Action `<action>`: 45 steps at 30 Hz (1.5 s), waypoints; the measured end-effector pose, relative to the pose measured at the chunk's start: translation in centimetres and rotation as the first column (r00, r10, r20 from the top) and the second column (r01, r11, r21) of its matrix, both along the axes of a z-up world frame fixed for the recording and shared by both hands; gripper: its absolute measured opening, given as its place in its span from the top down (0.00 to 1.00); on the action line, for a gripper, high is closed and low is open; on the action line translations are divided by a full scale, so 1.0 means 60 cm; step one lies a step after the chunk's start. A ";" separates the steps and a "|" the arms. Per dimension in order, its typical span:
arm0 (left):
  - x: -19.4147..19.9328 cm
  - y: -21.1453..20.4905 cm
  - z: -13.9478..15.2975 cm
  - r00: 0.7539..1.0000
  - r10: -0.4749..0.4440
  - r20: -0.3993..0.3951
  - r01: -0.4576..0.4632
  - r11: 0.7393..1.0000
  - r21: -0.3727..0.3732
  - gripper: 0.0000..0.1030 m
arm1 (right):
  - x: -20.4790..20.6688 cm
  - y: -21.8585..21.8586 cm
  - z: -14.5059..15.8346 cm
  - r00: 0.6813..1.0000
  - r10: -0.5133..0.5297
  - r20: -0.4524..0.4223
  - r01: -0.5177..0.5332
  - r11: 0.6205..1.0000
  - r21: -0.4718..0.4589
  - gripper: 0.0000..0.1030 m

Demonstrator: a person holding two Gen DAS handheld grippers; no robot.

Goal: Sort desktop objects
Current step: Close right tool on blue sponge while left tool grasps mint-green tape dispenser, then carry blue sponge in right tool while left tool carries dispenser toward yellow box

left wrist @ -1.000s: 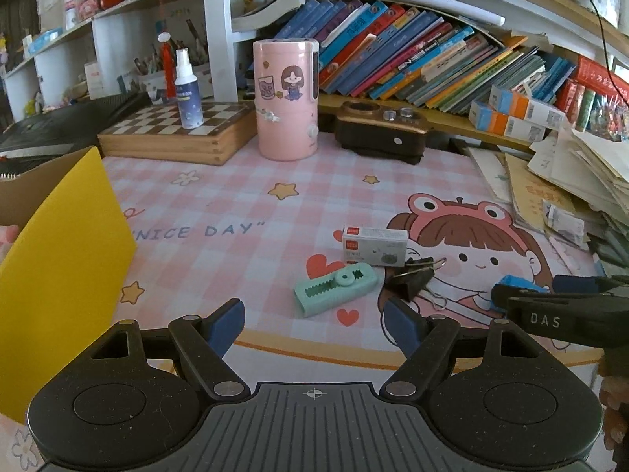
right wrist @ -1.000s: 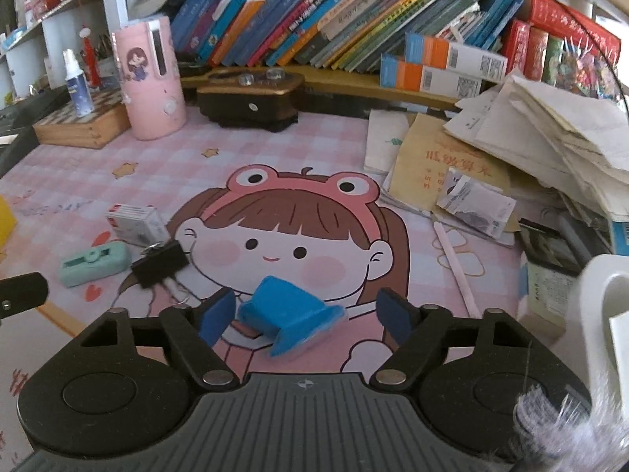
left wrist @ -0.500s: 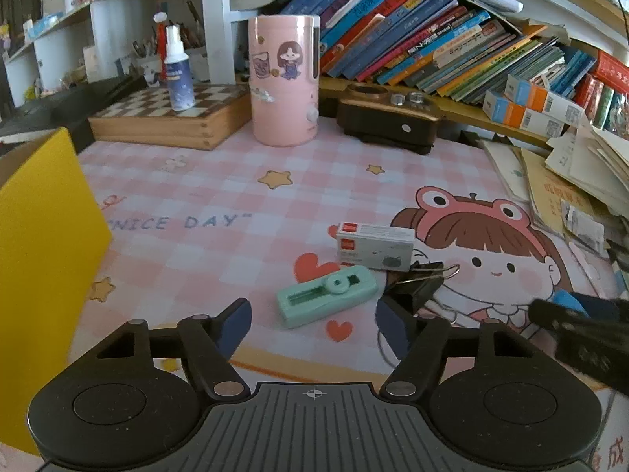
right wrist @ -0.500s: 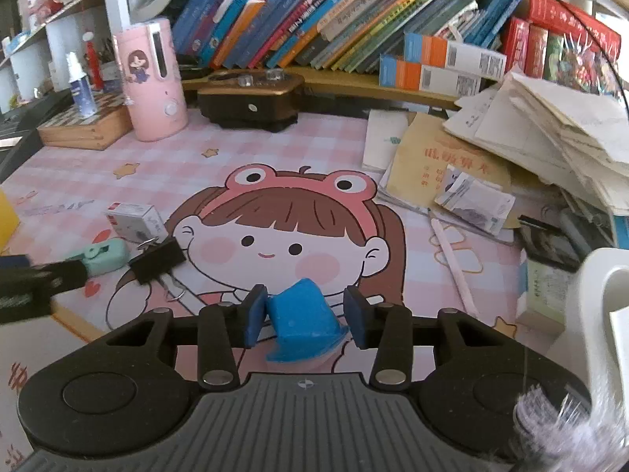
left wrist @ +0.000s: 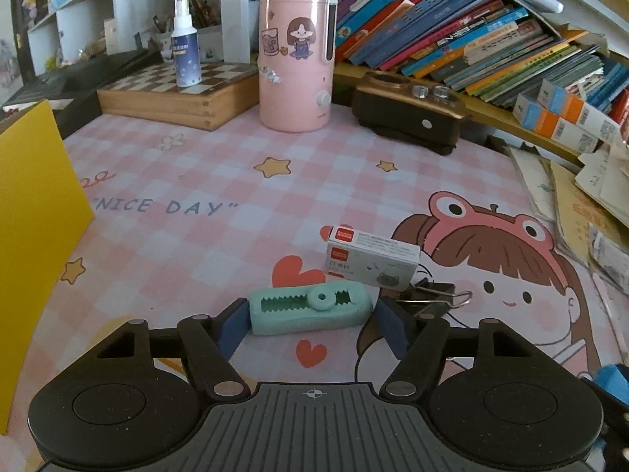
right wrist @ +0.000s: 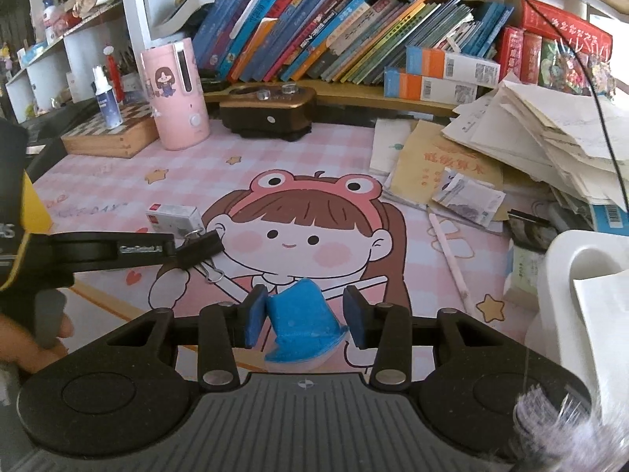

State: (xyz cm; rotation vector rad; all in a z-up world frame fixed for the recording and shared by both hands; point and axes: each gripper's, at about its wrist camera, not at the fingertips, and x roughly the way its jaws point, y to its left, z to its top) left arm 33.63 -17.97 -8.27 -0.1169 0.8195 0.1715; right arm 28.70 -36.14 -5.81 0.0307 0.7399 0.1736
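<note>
A mint green toothed piece [left wrist: 310,310] lies on the pink checked mat [left wrist: 204,181]. My left gripper [left wrist: 312,322] is shut on it, one blue pad at each end. Just beyond it lie a small white box [left wrist: 371,261] and a black binder clip [left wrist: 428,295]. In the right wrist view, my right gripper [right wrist: 306,318] is shut on a blue hat-shaped piece [right wrist: 302,322], held a little above the mat. The left gripper's black body [right wrist: 98,251] reaches in from the left, over the binder clip [right wrist: 198,249] and near the white box [right wrist: 171,216].
A yellow box wall [left wrist: 35,236] stands at the left. At the back are a pink cylinder [left wrist: 297,59], a wooden chessboard box [left wrist: 177,94] with a spray bottle [left wrist: 185,55], a brown device [left wrist: 409,118] and shelved books. Paper piles [right wrist: 550,137], a pink pen [right wrist: 452,259] and a white container [right wrist: 582,295] crowd the right.
My left gripper came forward and down, and its jaws narrowed around the mint green piece. My right gripper's jaws shut on the blue piece and carried it slightly up and back.
</note>
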 end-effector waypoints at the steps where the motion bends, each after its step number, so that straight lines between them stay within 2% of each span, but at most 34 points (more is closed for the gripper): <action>1: 0.001 -0.001 -0.001 1.000 0.001 0.002 -0.001 1.000 0.005 0.33 | -0.002 -0.001 0.002 1.000 -0.001 0.001 0.001 1.000 0.001 0.62; 8: -0.008 0.004 0.003 1.000 -0.015 0.023 0.015 1.000 -0.008 0.34 | -0.012 -0.003 0.007 1.000 -0.010 0.000 0.010 1.000 0.000 0.62; 13: -0.035 0.007 0.029 0.994 -0.076 0.073 0.076 0.997 -0.002 0.34 | -0.019 0.002 0.010 1.000 -0.001 -0.003 0.001 1.000 0.009 0.62; 20: -0.082 0.027 0.061 0.989 -0.097 0.114 0.098 0.995 0.000 0.34 | -0.033 0.027 0.016 0.999 0.040 -0.008 -0.040 0.999 0.017 0.62; 28: -0.157 0.049 0.090 0.975 -0.171 0.145 0.170 0.985 0.024 0.34 | -0.061 0.059 0.030 0.997 0.073 -0.023 -0.073 0.997 0.017 0.62; 34: -0.213 0.085 0.107 0.972 -0.165 0.166 0.164 0.986 0.019 0.34 | -0.094 0.081 0.040 0.994 0.099 -0.052 -0.098 0.995 0.021 0.63; 45: -0.303 0.153 0.120 0.972 -0.141 0.187 0.142 0.990 0.008 0.34 | -0.169 0.152 0.058 0.990 0.136 -0.035 -0.135 0.990 0.030 0.63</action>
